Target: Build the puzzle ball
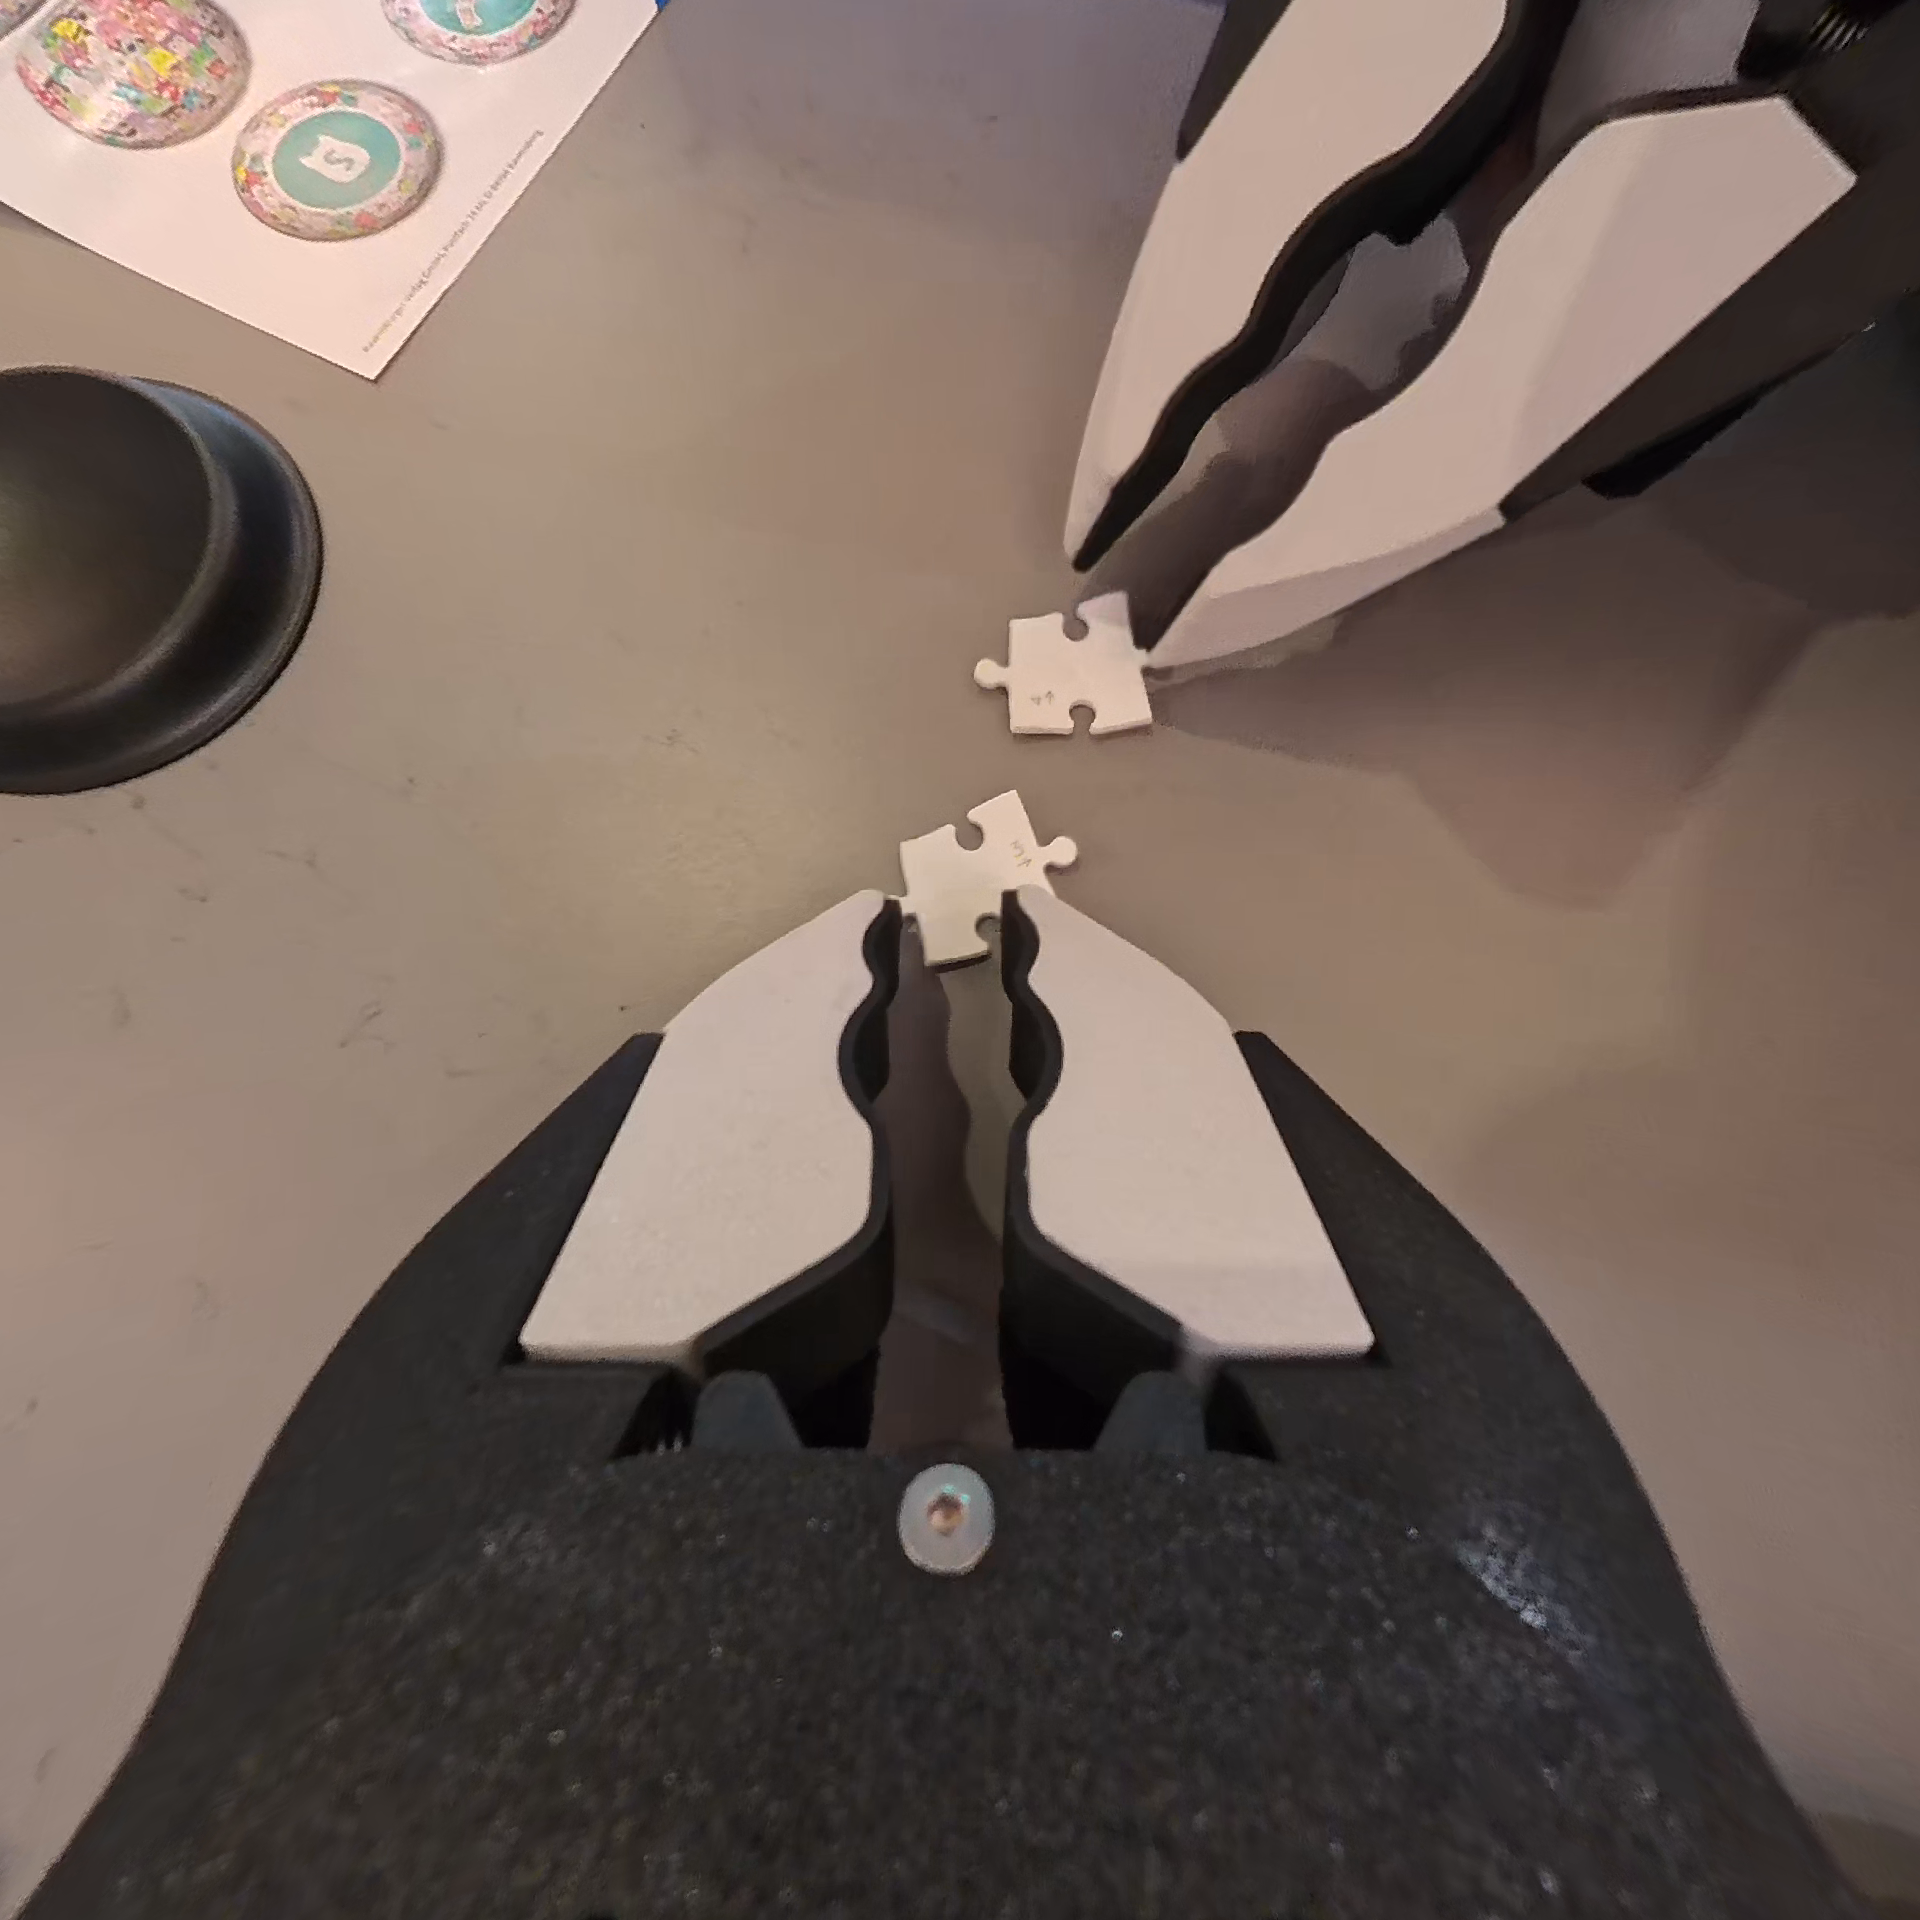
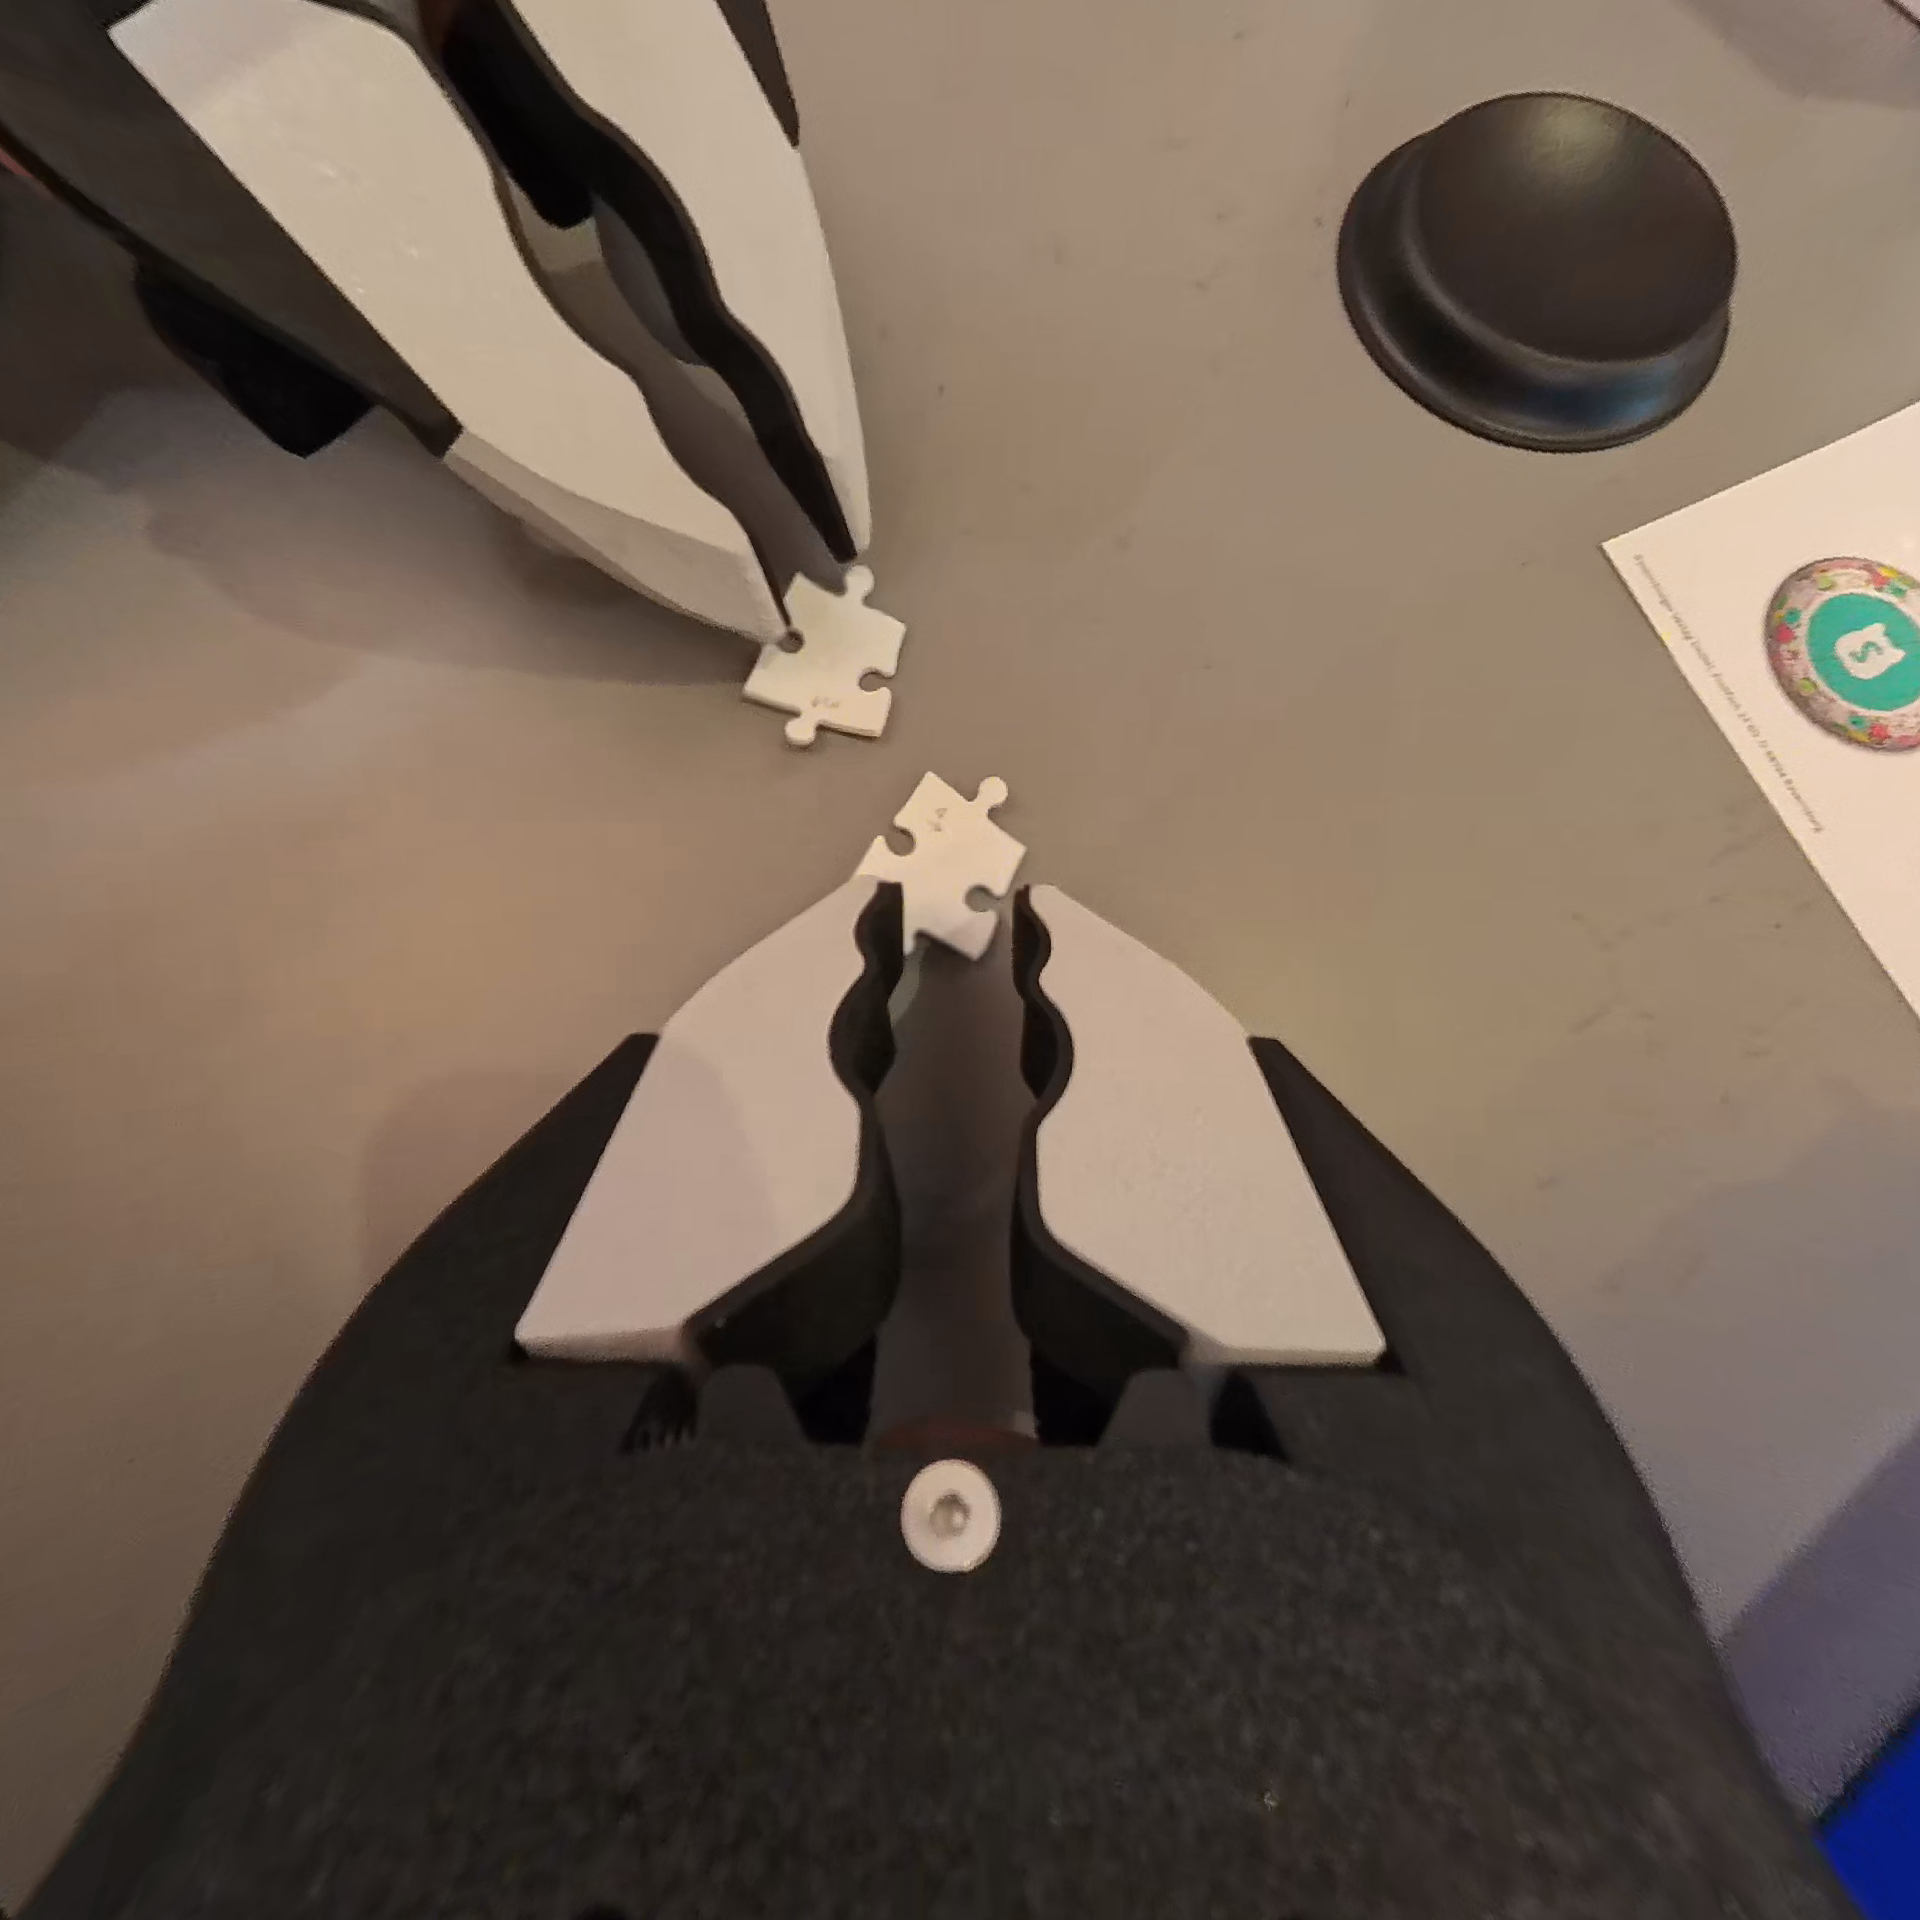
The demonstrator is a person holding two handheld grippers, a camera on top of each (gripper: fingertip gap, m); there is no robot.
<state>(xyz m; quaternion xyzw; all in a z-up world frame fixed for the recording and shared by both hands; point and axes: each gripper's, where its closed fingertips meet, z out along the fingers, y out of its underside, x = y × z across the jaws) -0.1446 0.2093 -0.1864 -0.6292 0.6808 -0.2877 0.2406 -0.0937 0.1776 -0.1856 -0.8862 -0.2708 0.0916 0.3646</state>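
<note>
Left gripper [image 1: 951, 912]: fingers nearly together, clamped on the near corner of a white puzzle piece; fingers are white with black wavy inner pads.
Left piece [image 1: 971, 883]: plain side up with a small mark, most of it sticking out past the fingertips, one knob pointing right, a notch on its far edge; whether it touches the bench cannot be told.
Right gripper [image 2: 951, 914]: fingers nearly together, clamped on a corner of a second white piece; in the left wrist view it reaches in from the upper right.
Right piece [image 2: 951, 868]: plain side up, a knob at its far right, a notch on the right edge and another on the left; in the left wrist view [image 1: 1070, 675] it sits at the right gripper's tips.
Gap: the two pieces face each other, near but apart, with bare bench between them.
Bench [image 1: 623, 623]: grey, matt, faintly scuffed.
Stand [image 1: 125, 582]: black, round, domed with a flared rim, resting on the bench to the left of the pieces, well apart from them; seen at the upper right in the right wrist view.
Sheet [image 1: 312, 135]: white printed paper lying flat at the far left corner, showing coloured ball pictures with teal centres, beyond the stand.
</note>
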